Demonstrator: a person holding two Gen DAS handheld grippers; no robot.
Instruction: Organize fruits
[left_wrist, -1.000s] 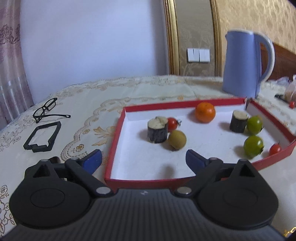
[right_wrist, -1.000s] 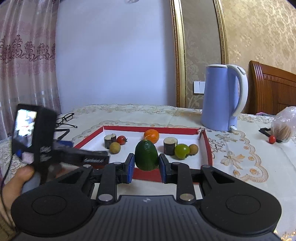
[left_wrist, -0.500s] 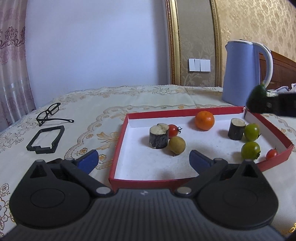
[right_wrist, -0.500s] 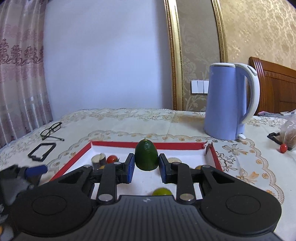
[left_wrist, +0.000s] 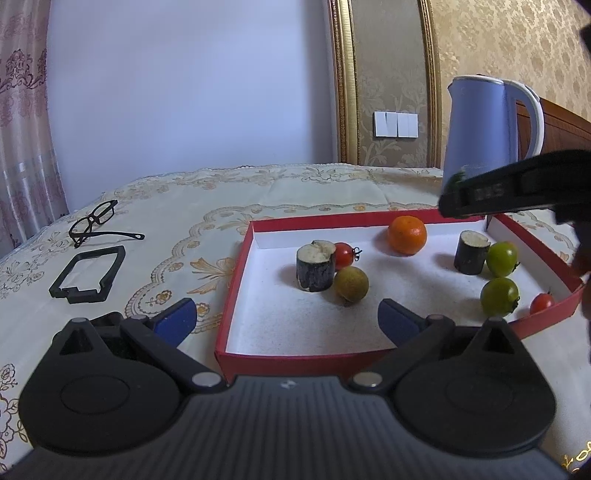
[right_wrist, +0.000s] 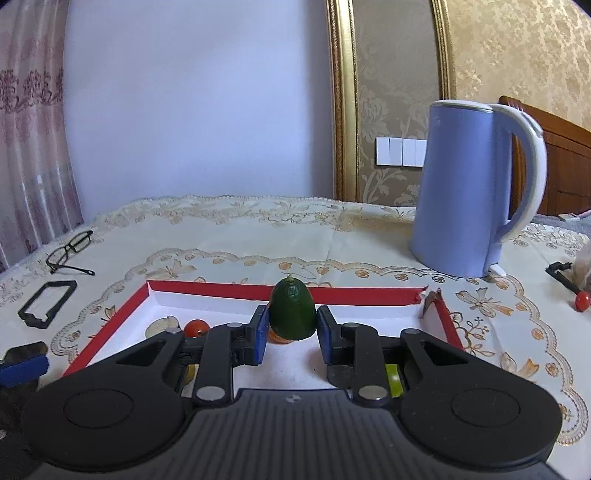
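Looking through the left wrist view: left gripper is sitting with jaws spread wide and nothing between them, low at 6 o'clock, straddling the near-left corner of the shallow red cardboard tray with white floor. Already lying in the tray: round orange mandarin at 1 o'clock, two dark cut cylinder chunks, small red cherry tomato touching the left chunk, brownish-yellow round fruit just beside it, two green round tomatoes at 3 o'clock, another red cherry tomato by the near-right wall. Right gripper's black arm is crossing over the tray's far-right corner.

Switching to the right wrist view: right gripper is pinching a dark green egg-shaped fruit upright between its blue pads, hanging above the tray's middle, not yet set down. One small red tomato is lying on the cream embroidered tablecloth at 3 o'clock, well apart from the tray, right of the lavender plastic electric kettle.

Judgement: mostly done; green fruit needing release into the tray, stray tomato probably left after.
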